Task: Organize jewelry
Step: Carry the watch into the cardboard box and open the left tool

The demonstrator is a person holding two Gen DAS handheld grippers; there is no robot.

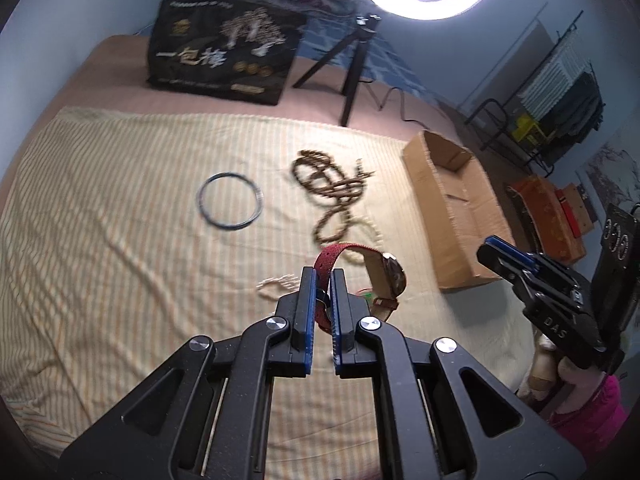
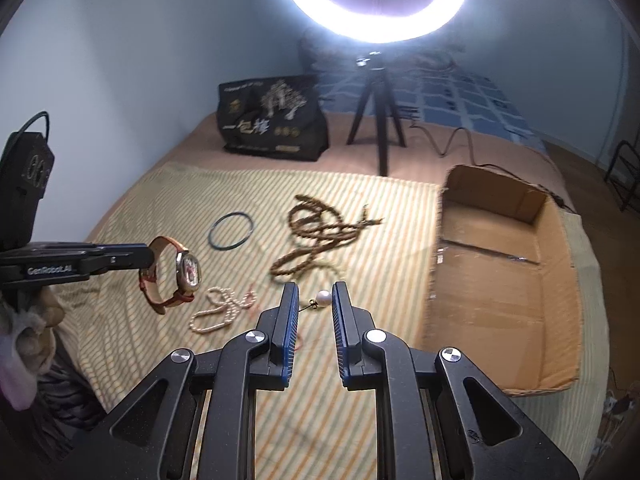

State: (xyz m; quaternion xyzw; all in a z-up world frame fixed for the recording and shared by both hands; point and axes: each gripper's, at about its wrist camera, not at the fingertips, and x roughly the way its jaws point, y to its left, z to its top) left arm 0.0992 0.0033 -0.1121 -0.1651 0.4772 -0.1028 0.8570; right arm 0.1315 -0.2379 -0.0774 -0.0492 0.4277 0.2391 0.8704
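My left gripper (image 1: 323, 278) is shut on the red strap of a wristwatch (image 1: 390, 278) and holds it above the striped cloth (image 1: 120, 260); the watch (image 2: 186, 272) also shows in the right wrist view, hanging from the left gripper (image 2: 148, 258). My right gripper (image 2: 314, 292) is open, its fingers either side of a pearl earring (image 2: 323, 298) on the cloth. A brown bead necklace (image 2: 316, 236), a dark bangle (image 2: 231, 230) and a pearl strand (image 2: 224, 308) lie on the cloth. The open cardboard box (image 2: 500, 280) sits to the right.
A black printed bag (image 2: 276, 120) and a ring-light tripod (image 2: 376, 120) stand at the back of the bed. A cable (image 2: 460, 140) runs behind the box. A clothes rack (image 1: 560, 100) stands on the far right floor.
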